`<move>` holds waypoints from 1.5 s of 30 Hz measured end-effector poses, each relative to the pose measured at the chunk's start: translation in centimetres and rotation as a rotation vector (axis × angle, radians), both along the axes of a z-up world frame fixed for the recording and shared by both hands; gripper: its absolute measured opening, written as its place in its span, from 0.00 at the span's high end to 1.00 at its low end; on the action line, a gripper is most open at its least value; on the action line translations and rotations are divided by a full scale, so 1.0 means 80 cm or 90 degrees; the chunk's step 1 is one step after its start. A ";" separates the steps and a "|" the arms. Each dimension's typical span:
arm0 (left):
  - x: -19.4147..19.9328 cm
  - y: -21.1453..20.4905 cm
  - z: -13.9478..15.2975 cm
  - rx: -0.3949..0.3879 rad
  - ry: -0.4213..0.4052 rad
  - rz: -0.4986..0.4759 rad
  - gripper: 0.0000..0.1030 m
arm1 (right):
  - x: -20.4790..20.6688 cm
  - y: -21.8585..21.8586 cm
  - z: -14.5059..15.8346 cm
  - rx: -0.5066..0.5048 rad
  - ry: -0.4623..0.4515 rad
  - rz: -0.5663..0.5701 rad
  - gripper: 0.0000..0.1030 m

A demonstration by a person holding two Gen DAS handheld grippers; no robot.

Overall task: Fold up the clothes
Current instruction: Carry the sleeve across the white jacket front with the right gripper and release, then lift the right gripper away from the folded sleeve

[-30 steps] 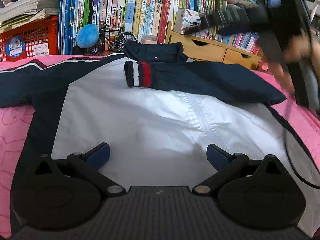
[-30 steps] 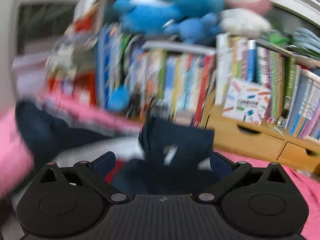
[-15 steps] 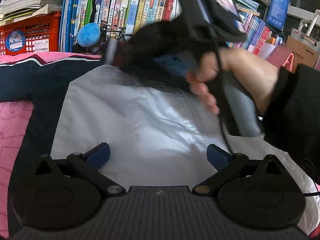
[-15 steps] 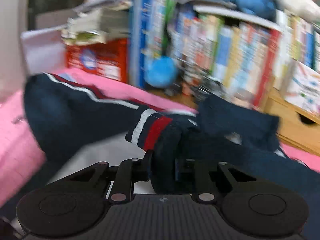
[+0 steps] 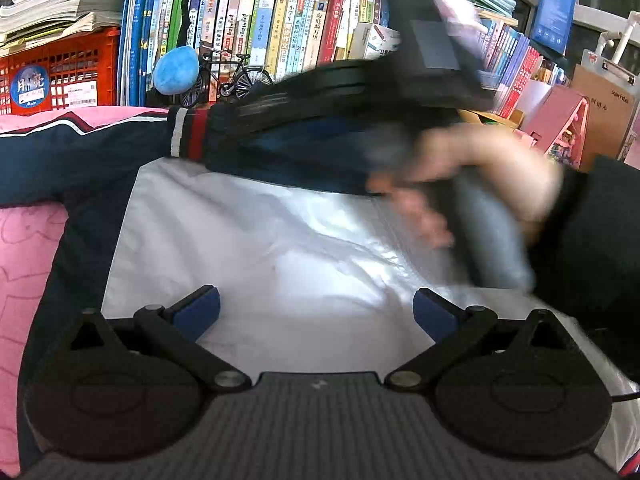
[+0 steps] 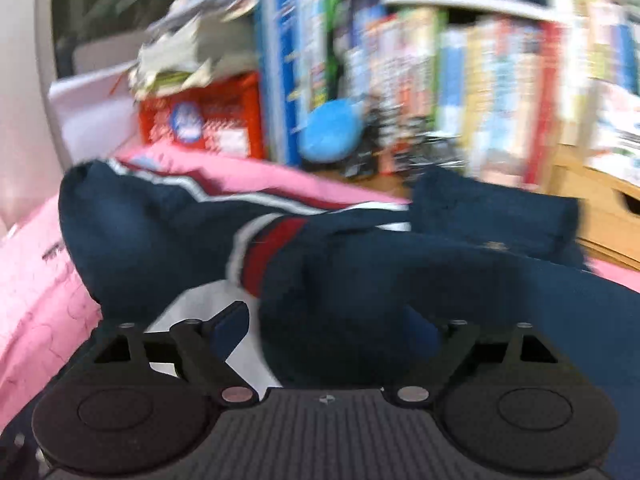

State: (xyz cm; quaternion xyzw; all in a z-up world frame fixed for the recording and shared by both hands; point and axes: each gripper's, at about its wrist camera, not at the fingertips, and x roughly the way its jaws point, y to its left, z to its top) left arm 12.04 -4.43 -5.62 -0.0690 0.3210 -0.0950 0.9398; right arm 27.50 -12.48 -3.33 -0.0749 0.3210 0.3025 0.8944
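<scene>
A navy and white jacket (image 5: 280,240) lies flat on a pink bed cover (image 5: 24,248). One navy sleeve with a white and red striped cuff (image 5: 186,134) lies folded across its chest. My left gripper (image 5: 316,312) is open and empty over the white lower panel. My right gripper (image 6: 332,328) has its jaws apart with the navy sleeve (image 6: 352,280) bunched between them; the striped cuff (image 6: 264,252) lies just ahead. The right gripper and the hand on it show blurred in the left wrist view (image 5: 420,92).
A bookshelf (image 5: 280,32) full of books runs along the back, with a red crate (image 5: 56,76), a blue plush (image 5: 176,72) and a small model bicycle (image 5: 228,76). Wooden drawers (image 6: 600,208) stand at the right.
My right gripper was shut on the sleeve near the cuff and has opened. The sleeve and cuff have shifted to the left across the jacket. My left gripper has stayed put.
</scene>
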 end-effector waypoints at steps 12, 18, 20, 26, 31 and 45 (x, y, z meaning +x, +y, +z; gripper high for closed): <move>0.002 0.002 0.002 0.007 0.002 -0.002 0.00 | -0.050 -0.235 -0.046 -0.306 -0.126 -0.402 0.03; 0.000 0.000 0.002 0.015 0.004 -0.003 0.00 | -0.041 -0.307 -0.055 -0.169 -0.070 -0.486 0.00; 0.000 0.000 0.002 0.018 0.004 -0.003 0.00 | -0.036 -0.315 -0.058 -0.154 -0.049 -0.498 0.00; 0.002 0.002 0.003 0.015 0.004 -0.004 0.00 | -0.062 -0.291 -0.034 -0.128 -0.061 -0.413 0.01; 0.001 0.002 0.004 0.013 0.004 -0.005 0.00 | -0.053 -0.303 -0.030 -0.099 -0.061 -0.422 0.00; -0.005 -0.002 0.007 0.044 0.021 0.005 0.00 | -0.184 -0.277 0.004 -0.050 -0.055 -0.405 0.00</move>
